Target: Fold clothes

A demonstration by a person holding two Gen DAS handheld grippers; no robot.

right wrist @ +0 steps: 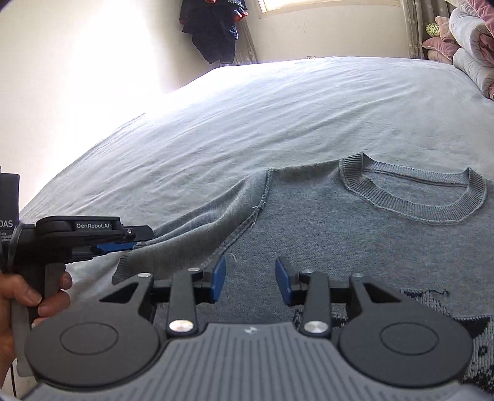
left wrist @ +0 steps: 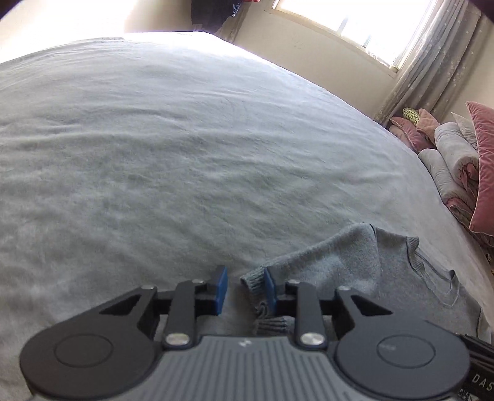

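A grey knit sweater [right wrist: 339, 231] lies flat on the bed with its ribbed collar [right wrist: 413, 197] towards the pillows and a dark pattern [right wrist: 457, 320] lower down. Its left sleeve [right wrist: 200, 225] runs out to the side. In the left wrist view the sleeve cuff [left wrist: 251, 279] lies between the blue pads of my left gripper [left wrist: 245, 288], against the right pad, with a gap to the left one. Seen from the right wrist, the left gripper [right wrist: 132, 245] sits at the sleeve's edge, held by a hand [right wrist: 18, 296]. My right gripper [right wrist: 250, 282] hovers open over the sweater's chest, nothing between its pads.
The light grey bedsheet [left wrist: 154, 154] stretches wide beyond the sweater. Pink and grey pillows and rolled bedding [left wrist: 457, 160] are piled at the head of the bed. A window [left wrist: 355, 18] with a curtain [left wrist: 432, 61] is behind. Dark clothing [right wrist: 213, 27] hangs on the far wall.
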